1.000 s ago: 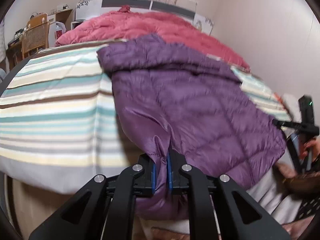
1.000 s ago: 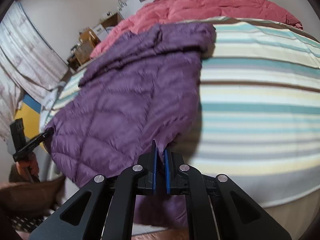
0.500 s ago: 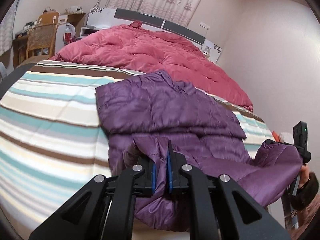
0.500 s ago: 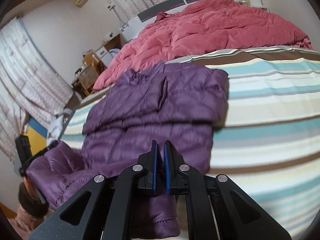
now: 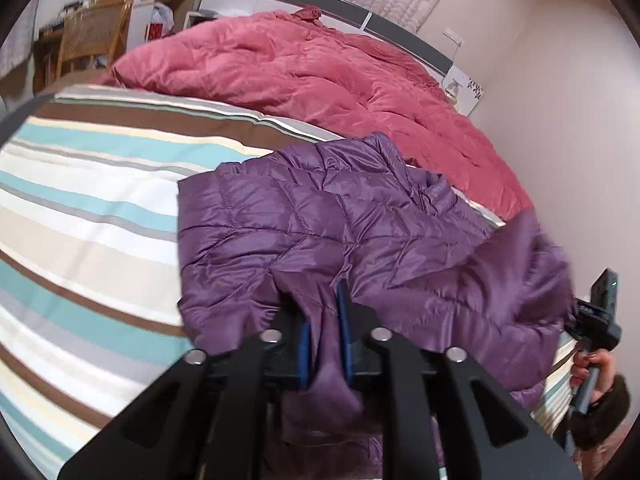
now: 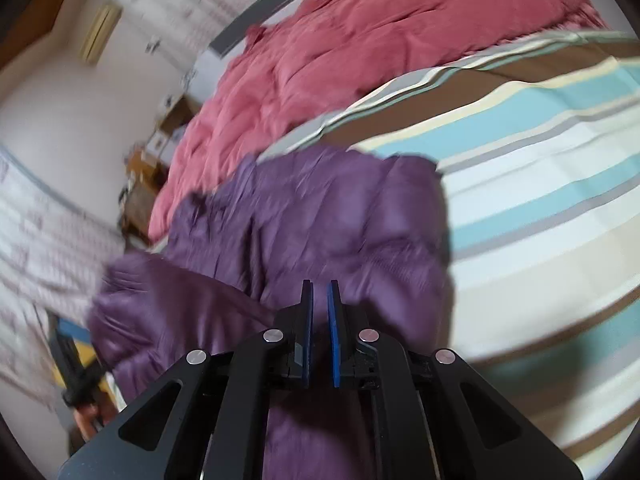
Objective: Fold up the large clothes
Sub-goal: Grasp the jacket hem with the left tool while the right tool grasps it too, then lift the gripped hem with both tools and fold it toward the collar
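A purple quilted down jacket (image 5: 320, 216) lies on the striped bed cover (image 5: 80, 208), its lower half lifted and folded toward its upper half. My left gripper (image 5: 324, 312) is shut on the jacket's hem at the left corner. In the right wrist view, which is blurred, the jacket (image 6: 320, 220) fills the middle and my right gripper (image 6: 319, 308) holds the other hem corner, its jaws nearly closed on purple fabric. The right gripper also shows at the right edge of the left wrist view (image 5: 600, 316), and the left gripper at the lower left of the right wrist view (image 6: 80, 376).
A red-pink duvet (image 5: 320, 68) is heaped at the head of the bed. A wicker chair (image 5: 92, 40) and shelves stand at the far left. A pale wall (image 5: 560, 100) runs along the bed's right side. Curtains (image 6: 36, 248) hang at the left.
Both grippers have lifted the jacket's hem off the bed's edge and carried it forward over the jacket toward the collar, folding the lower half up.
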{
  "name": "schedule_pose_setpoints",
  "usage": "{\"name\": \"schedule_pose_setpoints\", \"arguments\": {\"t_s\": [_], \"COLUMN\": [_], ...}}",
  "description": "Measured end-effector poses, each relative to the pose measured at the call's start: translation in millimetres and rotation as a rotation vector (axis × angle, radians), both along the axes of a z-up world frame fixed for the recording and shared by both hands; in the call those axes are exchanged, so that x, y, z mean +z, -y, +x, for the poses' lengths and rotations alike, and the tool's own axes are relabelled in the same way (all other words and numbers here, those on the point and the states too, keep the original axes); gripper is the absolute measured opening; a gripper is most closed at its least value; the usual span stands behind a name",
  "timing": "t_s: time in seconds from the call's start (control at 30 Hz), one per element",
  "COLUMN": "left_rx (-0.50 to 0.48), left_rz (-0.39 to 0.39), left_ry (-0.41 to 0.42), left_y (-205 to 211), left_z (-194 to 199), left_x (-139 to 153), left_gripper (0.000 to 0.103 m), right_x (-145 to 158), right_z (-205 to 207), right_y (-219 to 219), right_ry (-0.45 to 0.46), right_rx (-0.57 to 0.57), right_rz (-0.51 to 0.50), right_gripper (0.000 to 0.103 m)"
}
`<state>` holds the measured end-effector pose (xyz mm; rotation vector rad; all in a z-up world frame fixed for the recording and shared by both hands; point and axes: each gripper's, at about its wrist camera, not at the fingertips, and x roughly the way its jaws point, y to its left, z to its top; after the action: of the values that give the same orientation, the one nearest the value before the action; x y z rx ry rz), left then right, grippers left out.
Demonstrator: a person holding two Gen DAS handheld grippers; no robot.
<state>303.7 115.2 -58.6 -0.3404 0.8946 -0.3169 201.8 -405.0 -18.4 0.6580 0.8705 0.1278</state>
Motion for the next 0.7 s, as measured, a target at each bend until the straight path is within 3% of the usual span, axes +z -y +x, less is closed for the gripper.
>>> {"name": "schedule_pose_setpoints", "arguments": {"t_s": [0.1, 0.17, 0.2, 0.23, 0.33, 0.57, 0.6, 0.63, 0.67, 0.7], "left_rx": [0.026, 0.087, 0.112, 0.162, 0.173, 0.087, 0.079, 0.065, 0.048, 0.038], "left_rz": [-0.092, -0.143, -0.141, -0.115, -0.106, -0.007, 0.001, 0.010, 0.012, 0.014], "left_ry": [0.010, 0.066, 0.089, 0.135, 0.186, 0.153, 0.144, 0.130, 0.119, 0.109], "left_y": [-12, -27, -31, -37, -42, -18, -15, -9, -5, -2], "left_z": [3, 0, -2, -6, -8, 15, 18, 25, 29, 28], "left_x": [0, 5, 7, 12, 17, 3, 1, -3, -6, -6], "left_gripper": [0.035, 0.060, 0.070, 0.084, 0.087, 0.093, 0.092, 0.086, 0.060, 0.045], "right_x": [-1, 1, 3, 4, 11, 10, 9, 8, 8, 7], "right_z": [2, 1, -1, -2, -5, 11, 14, 17, 19, 20], "right_y": [18, 21, 21, 20, 12, -19, -25, -30, -39, -44], "right_ry": [0.045, 0.061, 0.064, 0.074, 0.129, 0.131, 0.126, 0.126, 0.120, 0.113], "right_rx": [-0.061, -0.059, -0.062, -0.064, -0.018, 0.108, 0.120, 0.138, 0.168, 0.184], "right_rz": [0.074, 0.067, 0.026, 0.002, -0.074, -0.188, -0.220, -0.245, -0.289, -0.322], "right_gripper": [0.007, 0.029, 0.061, 0.073, 0.073, 0.073, 0.067, 0.051, 0.040, 0.028]}}
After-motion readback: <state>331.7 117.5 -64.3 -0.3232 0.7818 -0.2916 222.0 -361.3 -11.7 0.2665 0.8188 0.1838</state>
